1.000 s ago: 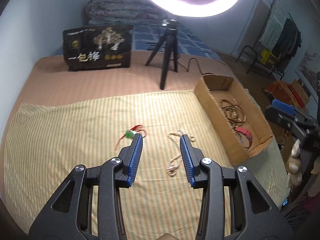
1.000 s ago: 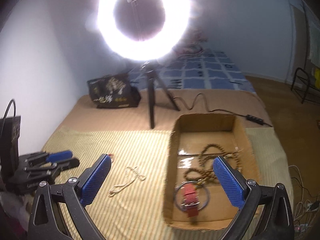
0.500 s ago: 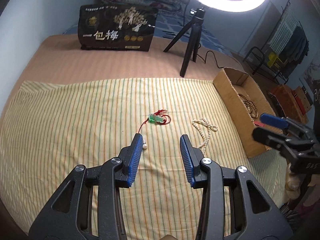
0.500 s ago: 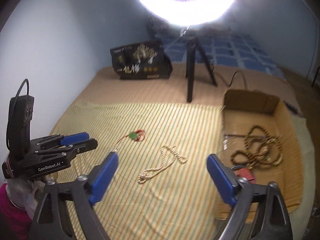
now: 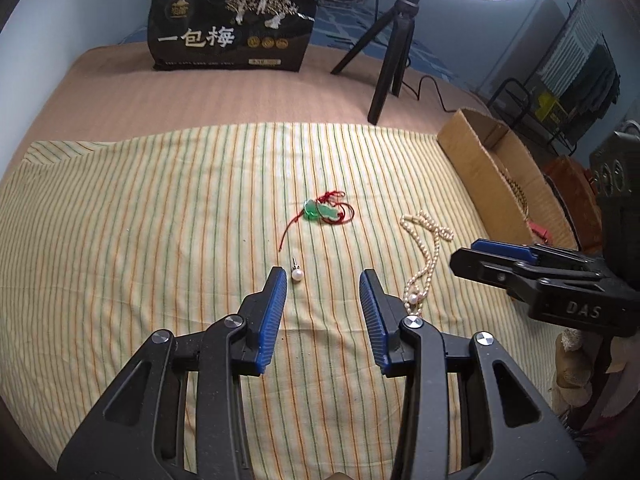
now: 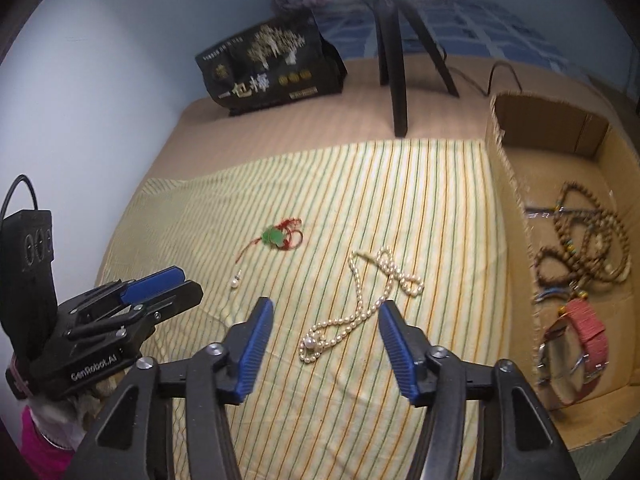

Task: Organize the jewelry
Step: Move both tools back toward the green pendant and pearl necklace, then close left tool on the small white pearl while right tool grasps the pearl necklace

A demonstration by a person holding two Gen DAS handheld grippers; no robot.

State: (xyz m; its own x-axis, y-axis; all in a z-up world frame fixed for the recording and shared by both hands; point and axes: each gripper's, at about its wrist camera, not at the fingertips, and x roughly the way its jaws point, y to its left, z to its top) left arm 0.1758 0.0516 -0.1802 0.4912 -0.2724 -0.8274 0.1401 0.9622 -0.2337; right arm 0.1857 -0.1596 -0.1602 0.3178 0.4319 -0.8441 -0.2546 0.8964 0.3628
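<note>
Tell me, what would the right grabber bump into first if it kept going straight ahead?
Probably the pearl necklace. It lies on the striped cloth straight ahead of the open right gripper, its lower loop between the fingertips. Depth is hard to judge, so the gripper may pass above it.

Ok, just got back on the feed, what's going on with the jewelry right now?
Both grippers are open and empty, over the striped cloth. The left gripper points at the small pearl earring; the right gripper frames the pearl necklace. The green pendant on red cord lies loose beyond them. The cardboard box on the right already holds wooden beads and a red-strapped watch.
</note>
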